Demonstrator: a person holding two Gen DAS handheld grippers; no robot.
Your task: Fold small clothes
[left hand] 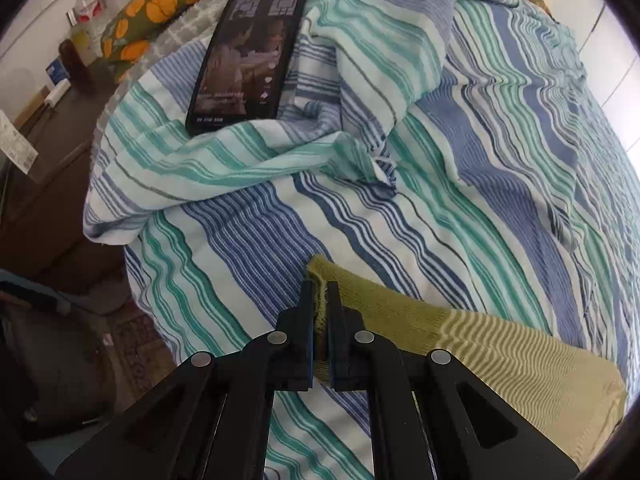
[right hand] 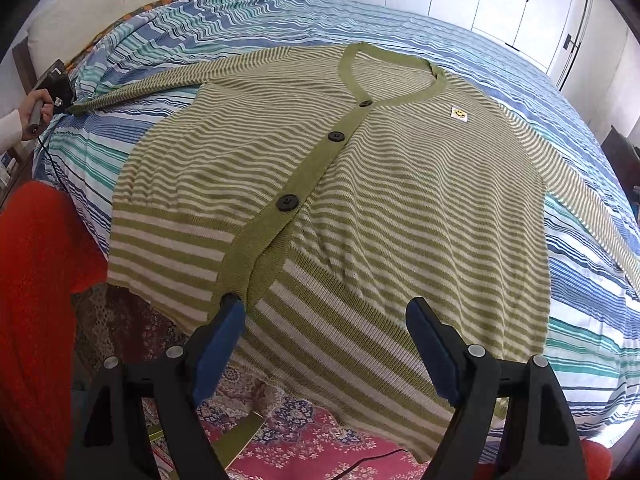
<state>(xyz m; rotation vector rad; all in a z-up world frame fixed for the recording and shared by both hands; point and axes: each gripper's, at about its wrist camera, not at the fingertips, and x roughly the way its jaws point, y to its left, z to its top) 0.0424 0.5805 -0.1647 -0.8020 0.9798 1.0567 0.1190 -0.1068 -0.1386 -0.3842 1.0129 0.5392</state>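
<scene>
Lying flat, buttoned: green-striped cardigan (right hand: 360, 200); left gripper (left hand: 321, 292) pinching cuff.

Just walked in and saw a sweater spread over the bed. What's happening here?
A person is folding a green-and-cream striped cardigan laid buttoned and face up on the striped bedspread. The left gripper is shut on the cuff of one sleeve, stretched out sideways. The right gripper hangs open over the hem, touching nothing. No fold shows yet. A lit phone lies on the rumpled bedding.
</scene>
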